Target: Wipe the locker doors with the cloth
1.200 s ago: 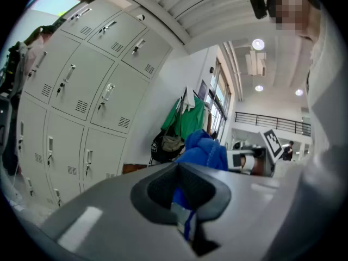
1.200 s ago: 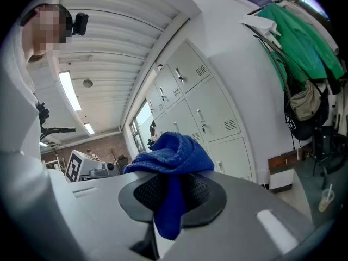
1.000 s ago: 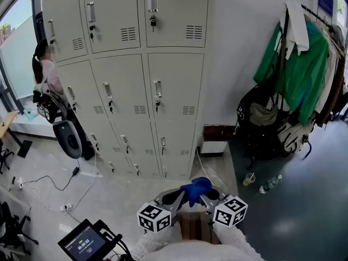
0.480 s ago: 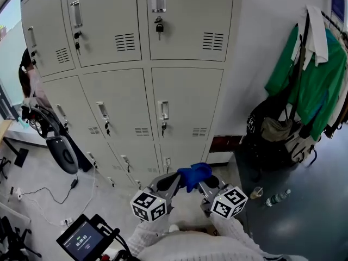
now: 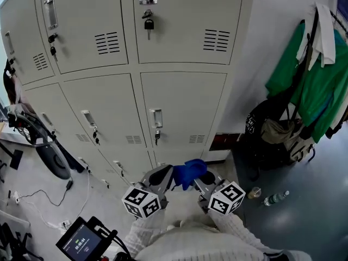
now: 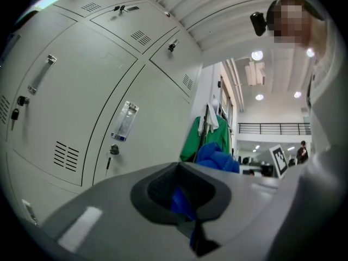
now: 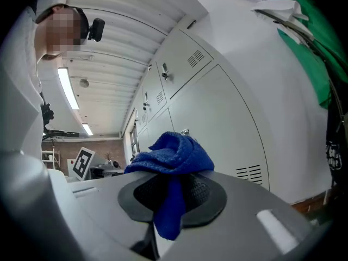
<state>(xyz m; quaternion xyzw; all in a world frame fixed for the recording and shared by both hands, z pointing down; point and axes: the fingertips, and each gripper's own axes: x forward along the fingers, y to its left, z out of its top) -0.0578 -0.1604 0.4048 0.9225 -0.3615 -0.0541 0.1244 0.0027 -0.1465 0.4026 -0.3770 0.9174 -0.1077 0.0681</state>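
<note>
A bank of grey locker doors (image 5: pixel 182 107) fills the upper head view, each door with a handle and a lock. A blue cloth (image 5: pixel 188 173) is bunched between my two grippers low in the middle, in front of the bottom doors. My left gripper (image 5: pixel 164 176) is shut on one end of it, my right gripper (image 5: pixel 203 179) on the other. In the left gripper view a blue fold (image 6: pixel 181 203) is pinched in the left gripper (image 6: pixel 182 196), with locker doors (image 6: pixel 81 118) ahead. In the right gripper view the cloth (image 7: pixel 171 156) piles over the right gripper (image 7: pixel 171 200) and hangs between the pads.
Green coats (image 5: pixel 304 86) and bags (image 5: pixel 272 132) hang at the right against the white wall. A bottle (image 5: pixel 273 198) and a cup (image 5: pixel 254 192) lie on the dark floor. At the left are a wheeled machine (image 5: pixel 51 159), floor cables (image 5: pixel 32 194) and a small screen (image 5: pixel 81 243).
The lockers have come nearer and fill more of the view. Both grippers, still holding the cloth together, have shifted slightly left and up towards the lower doors.
</note>
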